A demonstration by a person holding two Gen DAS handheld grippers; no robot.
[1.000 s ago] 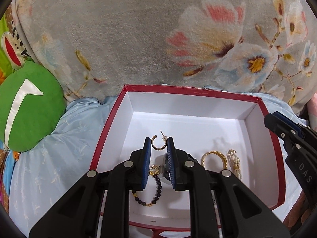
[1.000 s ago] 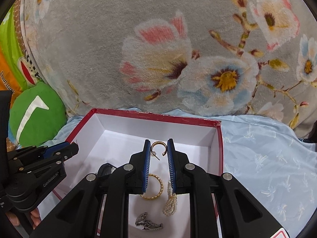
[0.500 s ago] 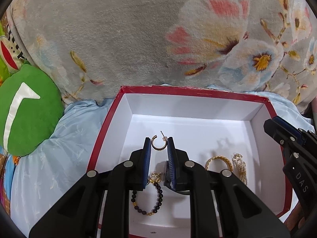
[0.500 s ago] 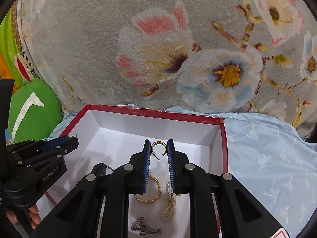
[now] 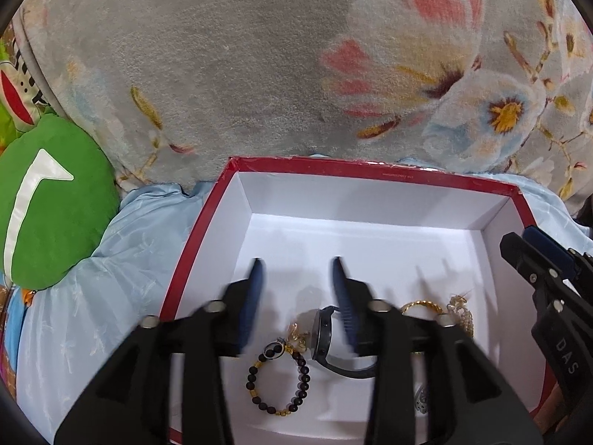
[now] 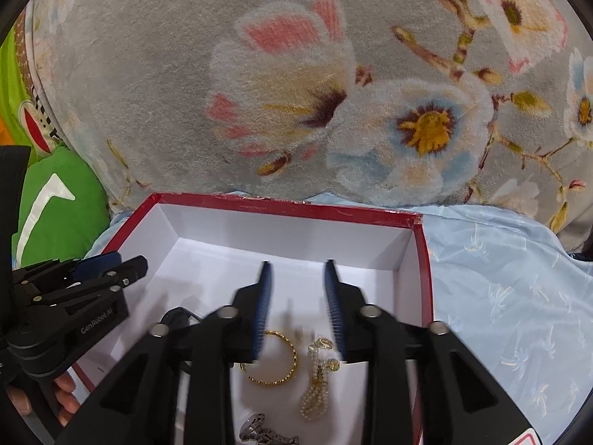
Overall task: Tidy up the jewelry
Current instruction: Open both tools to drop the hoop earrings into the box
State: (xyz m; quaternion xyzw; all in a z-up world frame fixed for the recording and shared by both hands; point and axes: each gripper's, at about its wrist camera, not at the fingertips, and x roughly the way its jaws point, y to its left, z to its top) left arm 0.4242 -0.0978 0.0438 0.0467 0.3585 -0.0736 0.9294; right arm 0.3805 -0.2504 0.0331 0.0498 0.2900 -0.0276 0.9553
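Note:
A red box [image 5: 370, 170] with a white inside sits on pale blue cloth; it also shows in the right wrist view [image 6: 281, 205]. My left gripper [image 5: 296, 269] hangs open and empty over it. Below lie a dark bead bracelet [image 5: 278, 382], a small gold earring [image 5: 296, 335] and a black watch [image 5: 326, 337]. My right gripper [image 6: 296, 270] is open and empty over the box's right half, above a gold hoop [image 6: 278, 361], a pearl piece [image 6: 317, 382] and a silver piece [image 6: 259, 432]. The right gripper shows at the left view's right edge [image 5: 533, 256].
A grey floral blanket [image 5: 296, 55] rises behind the box. A green cushion [image 5: 48, 200] lies at the left. Pale blue sheet [image 6: 500, 296] spreads right of the box. The left gripper shows at the right view's left edge [image 6: 111, 263].
Both grippers have opened and let go of the small gold hoop earrings they held. Both have drawn nearer to the box.

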